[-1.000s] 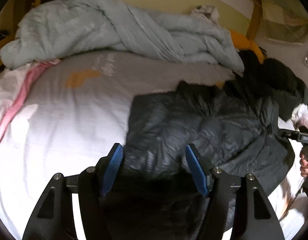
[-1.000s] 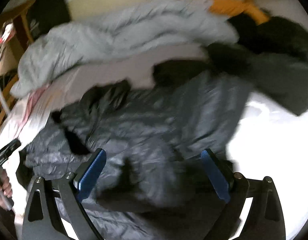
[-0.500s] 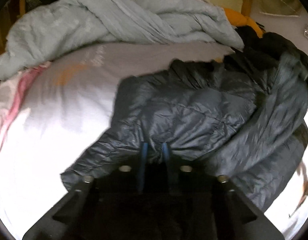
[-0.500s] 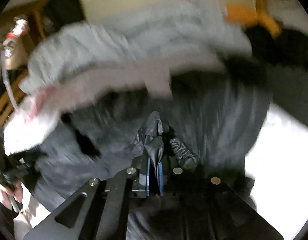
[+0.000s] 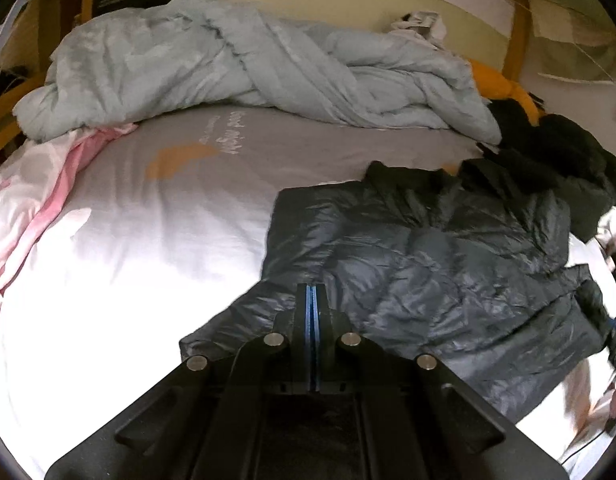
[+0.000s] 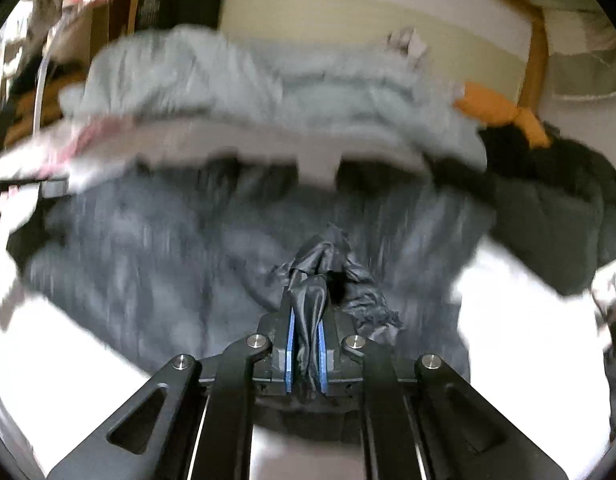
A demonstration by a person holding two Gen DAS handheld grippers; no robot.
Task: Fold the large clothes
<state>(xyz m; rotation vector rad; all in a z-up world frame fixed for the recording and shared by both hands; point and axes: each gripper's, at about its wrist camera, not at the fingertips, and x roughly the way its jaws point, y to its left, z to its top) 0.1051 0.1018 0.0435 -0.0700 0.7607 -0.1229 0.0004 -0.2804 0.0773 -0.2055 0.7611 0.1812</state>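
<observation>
Spread across the right half of a white bed sheet (image 5: 120, 264): a dark quilted puffer jacket (image 5: 439, 256), long axis running from the near edge toward the far side, collar end pointing at the rumpled pale-blue duvet (image 5: 248, 68) by the headboard. Sleeve angled off toward the near left. Left gripper (image 5: 311, 300) pressed down at the near hem, blue pads (image 5: 308, 320) drawn fully together — whether on fabric, impossible to tell. Right gripper (image 6: 308, 316) clamped on a bunched fold of the jacket (image 6: 319, 264), shiny cloth squeezed between its pads (image 6: 290, 344) and spilling above them. Right view smeared by blur — seemingly the garment's bulk hanging beyond. Orange cloth (image 5: 495, 84) and black clothes (image 5: 555, 152) heaped at far right.
</observation>
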